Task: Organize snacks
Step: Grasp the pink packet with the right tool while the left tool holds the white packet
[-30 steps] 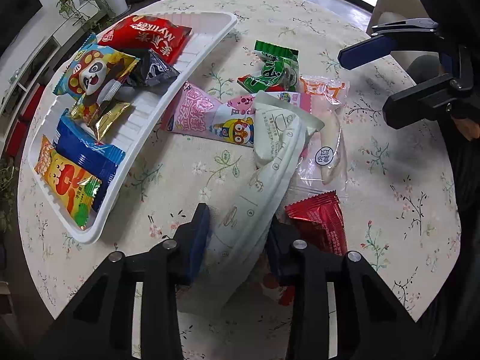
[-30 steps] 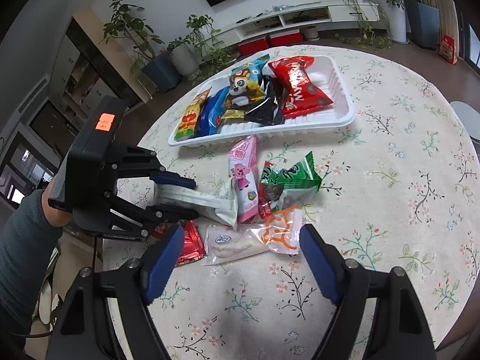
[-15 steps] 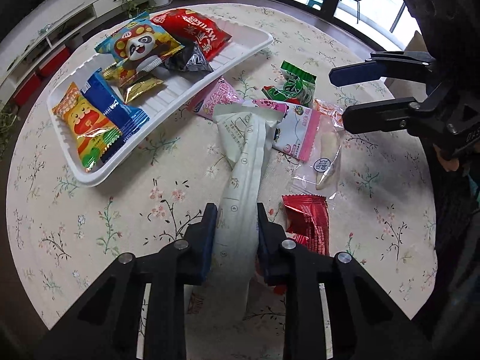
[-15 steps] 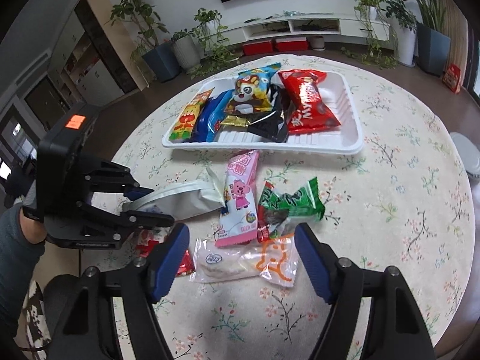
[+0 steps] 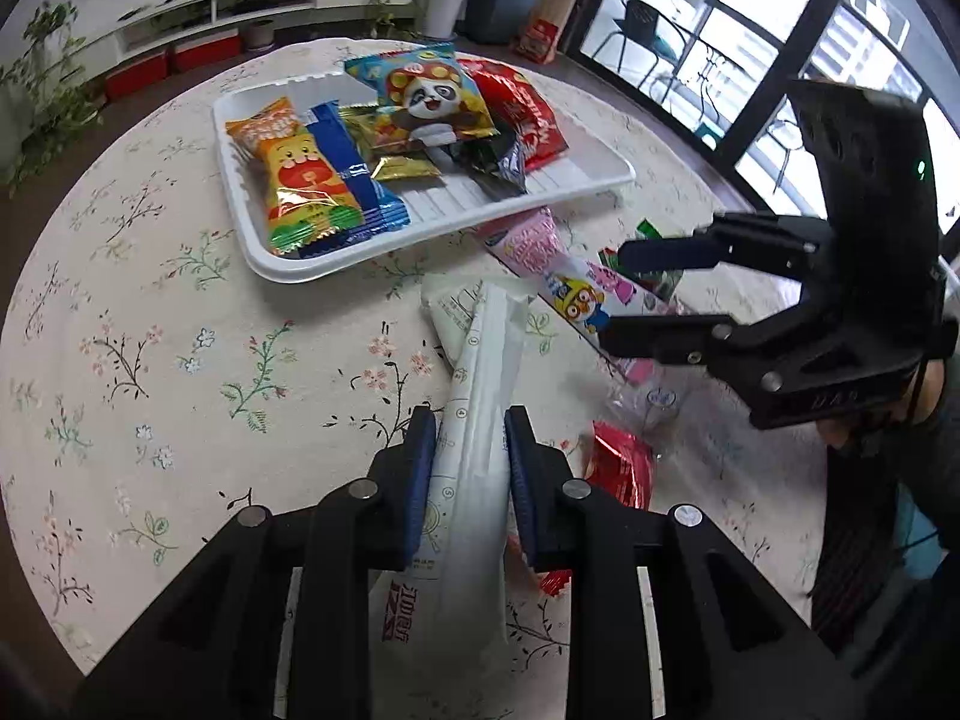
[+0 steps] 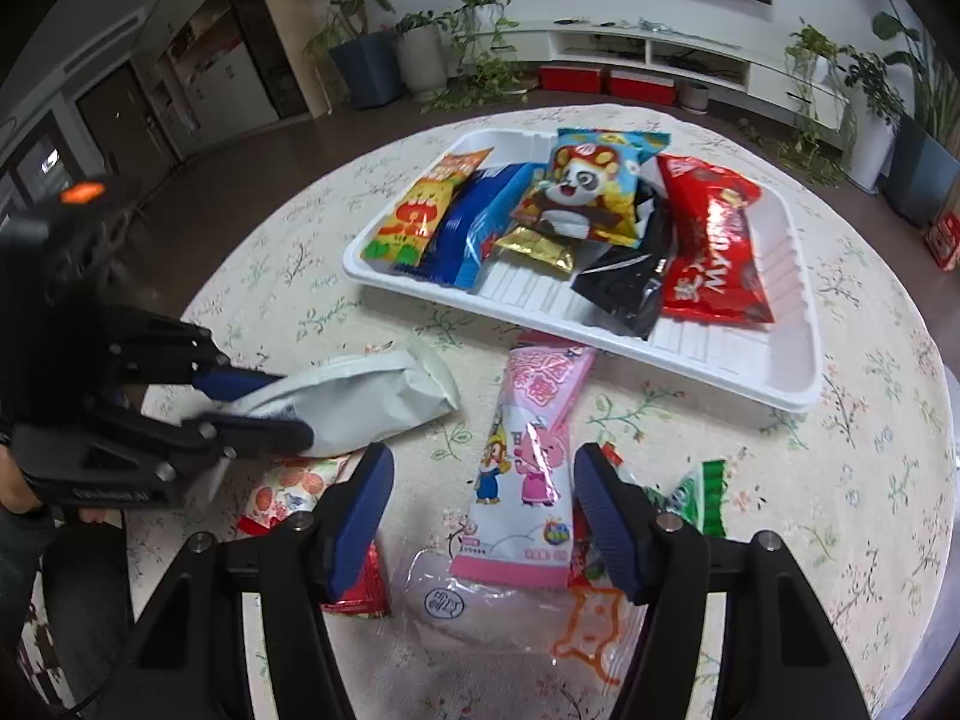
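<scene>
On the round surface (image 6: 288, 252), covered by a flowered cloth, a white tray (image 6: 780, 384) was seen at the far side, well apart from both claws. Inside it a yellow packet (image 6: 420, 213), a blue packet (image 6: 474, 234), a panda packet (image 6: 591, 186), a small gold packet (image 6: 537, 249), a black packet (image 6: 630, 285) and a red packet (image 6: 714, 252) were laid side by side, some overlapping; the right part of the tray was left bare.

The left claw (image 5: 468, 468) was shut on a long white packet (image 5: 480, 396), whose near half was pinched between the blue pads while its far end pointed toward the tray. In the right wrist view the same white packet (image 6: 360, 396) was seen held off the cloth at the left of the scene.

The right claw (image 6: 483, 516) was closing, with its pads on either side of a pink packet (image 6: 528, 468) but not yet pressed against it. The pink packet was lying on the cloth just near of the tray, its far end touching or almost under the tray's rim. A clear packet (image 6: 480, 612) was partly covered by the pink one at its near end. A green packet (image 6: 696, 498) was lying to the right of the pink one, a small red packet (image 6: 360, 594) to its left, and a packet with orange dots (image 6: 288, 486) beneath the left claw.
</scene>
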The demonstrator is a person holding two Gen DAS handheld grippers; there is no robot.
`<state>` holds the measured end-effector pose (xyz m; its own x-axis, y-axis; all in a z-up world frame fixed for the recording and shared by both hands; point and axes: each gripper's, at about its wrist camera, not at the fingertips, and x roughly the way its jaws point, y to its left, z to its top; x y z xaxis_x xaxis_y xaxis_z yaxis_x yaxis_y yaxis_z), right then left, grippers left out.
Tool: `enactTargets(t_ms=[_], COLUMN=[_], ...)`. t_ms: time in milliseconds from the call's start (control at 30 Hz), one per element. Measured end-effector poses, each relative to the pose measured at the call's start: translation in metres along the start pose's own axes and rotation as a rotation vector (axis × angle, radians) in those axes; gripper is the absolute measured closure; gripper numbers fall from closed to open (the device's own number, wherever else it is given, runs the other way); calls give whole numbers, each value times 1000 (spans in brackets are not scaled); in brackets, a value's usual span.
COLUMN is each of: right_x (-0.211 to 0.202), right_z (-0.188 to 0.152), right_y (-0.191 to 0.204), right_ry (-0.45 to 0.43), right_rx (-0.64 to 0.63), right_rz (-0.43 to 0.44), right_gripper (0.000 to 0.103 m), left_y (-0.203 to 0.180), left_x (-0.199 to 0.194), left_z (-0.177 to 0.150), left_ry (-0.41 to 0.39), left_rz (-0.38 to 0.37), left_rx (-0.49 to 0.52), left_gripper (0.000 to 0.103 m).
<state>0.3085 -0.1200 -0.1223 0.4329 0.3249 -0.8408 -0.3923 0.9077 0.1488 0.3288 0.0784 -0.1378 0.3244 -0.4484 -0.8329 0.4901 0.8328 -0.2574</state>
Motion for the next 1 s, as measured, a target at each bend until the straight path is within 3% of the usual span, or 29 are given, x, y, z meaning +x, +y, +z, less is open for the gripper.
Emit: enactTargets(t_ms=[100,467,567,667,800,1000], right_x=[12,38,39,38,37,34], right_z=[2,7,7,6,5,5], right_y=[-3,-2,-1,-1,-1,-8], right_ry=[33,113,116,115,110,93], right_rx=[2,-57,-66,-69,-64,-36], right_rz=[-13,-73,-82,-91,-97,-83], right_gripper=[41,45,48,58,65,70], left_y=[-5,-24,-27,-29,-32,-23], left_x=[5,36,41,47,53,46], left_z=[-2,14,18,24,29,25], left_ry=[14,177,219,243,221,162], left_rz=[20,145,166,206,236,205], left_rx=[-9,136,159,178,177,120], left_gripper=[81,81,81,81,81,83])
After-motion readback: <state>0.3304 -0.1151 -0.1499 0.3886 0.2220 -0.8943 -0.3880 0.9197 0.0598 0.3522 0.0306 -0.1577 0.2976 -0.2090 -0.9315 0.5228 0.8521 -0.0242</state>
